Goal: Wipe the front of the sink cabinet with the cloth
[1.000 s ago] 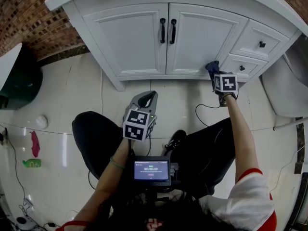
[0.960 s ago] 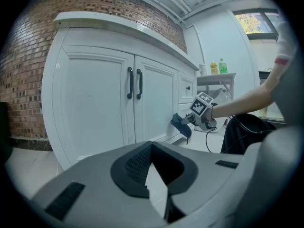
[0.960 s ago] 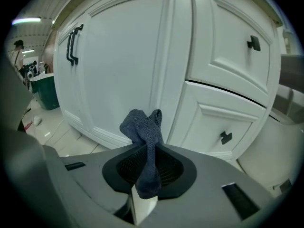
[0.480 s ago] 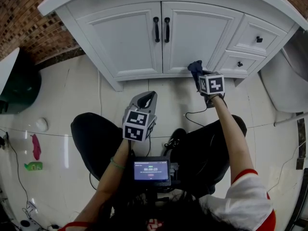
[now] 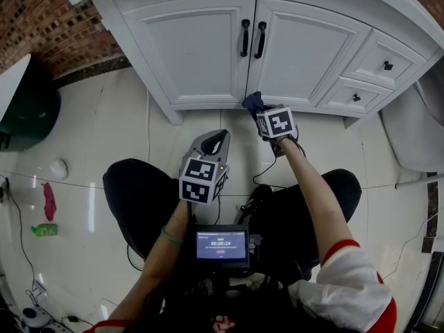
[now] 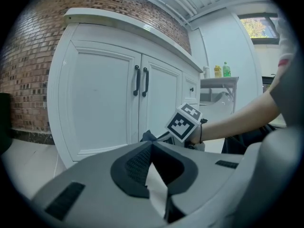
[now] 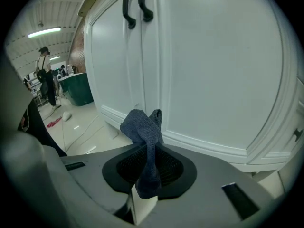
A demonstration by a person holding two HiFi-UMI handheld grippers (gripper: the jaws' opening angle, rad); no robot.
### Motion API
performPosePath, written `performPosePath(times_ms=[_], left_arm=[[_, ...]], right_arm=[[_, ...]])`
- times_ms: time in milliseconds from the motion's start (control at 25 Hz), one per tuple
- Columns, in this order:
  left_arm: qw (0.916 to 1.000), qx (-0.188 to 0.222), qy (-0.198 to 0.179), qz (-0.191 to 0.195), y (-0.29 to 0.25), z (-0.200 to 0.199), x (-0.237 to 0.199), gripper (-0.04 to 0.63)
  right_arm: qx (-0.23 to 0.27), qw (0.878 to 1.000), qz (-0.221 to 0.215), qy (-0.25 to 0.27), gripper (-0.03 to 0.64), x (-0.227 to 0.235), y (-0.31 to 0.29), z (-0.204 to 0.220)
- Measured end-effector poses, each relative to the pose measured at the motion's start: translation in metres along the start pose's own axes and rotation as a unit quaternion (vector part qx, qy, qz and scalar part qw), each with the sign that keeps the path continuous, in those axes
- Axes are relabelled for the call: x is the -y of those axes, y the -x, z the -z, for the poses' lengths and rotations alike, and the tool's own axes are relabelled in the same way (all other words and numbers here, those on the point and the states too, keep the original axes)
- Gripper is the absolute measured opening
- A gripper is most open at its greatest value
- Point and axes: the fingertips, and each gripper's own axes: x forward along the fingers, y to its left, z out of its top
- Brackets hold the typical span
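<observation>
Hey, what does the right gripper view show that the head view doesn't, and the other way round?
Only the right gripper view: the blue cloth seen close up, pinched in the closed jaws of the right gripper, and a person standing far back on the left.
Only the head view: the left gripper held away from the cabinet, a small screen, two drawers with black knobs, and a pink item on the floor.
Both: the white cabinet doors, their black handles, the cloth near the doors' lower edge, and the dark green tub.

Dark blue cloth (image 7: 145, 137), white cabinet (image 5: 201, 47) (black handles (image 5: 245, 37)), brown brick wall (image 5: 41, 19), cream floor (image 5: 104, 137).
</observation>
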Motion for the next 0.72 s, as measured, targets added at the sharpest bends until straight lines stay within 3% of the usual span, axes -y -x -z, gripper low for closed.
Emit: performPosePath(times_ms=[280, 720], left_arm=[[0.9999, -0.004, 0.007, -0.007, 0.003, 0.007, -0.013, 0.021], [0.9997, -0.024, -0.006, -0.005, -0.009, 0.008, 0.0, 0.021]], right_arm=[[-0.035, 0.998, 0.04, 0.03, 0.06, 0.029, -0.015, 0.018], [-0.048, 0.988, 0.141, -0.041, 0.06, 0.166, 0.039, 0.06]])
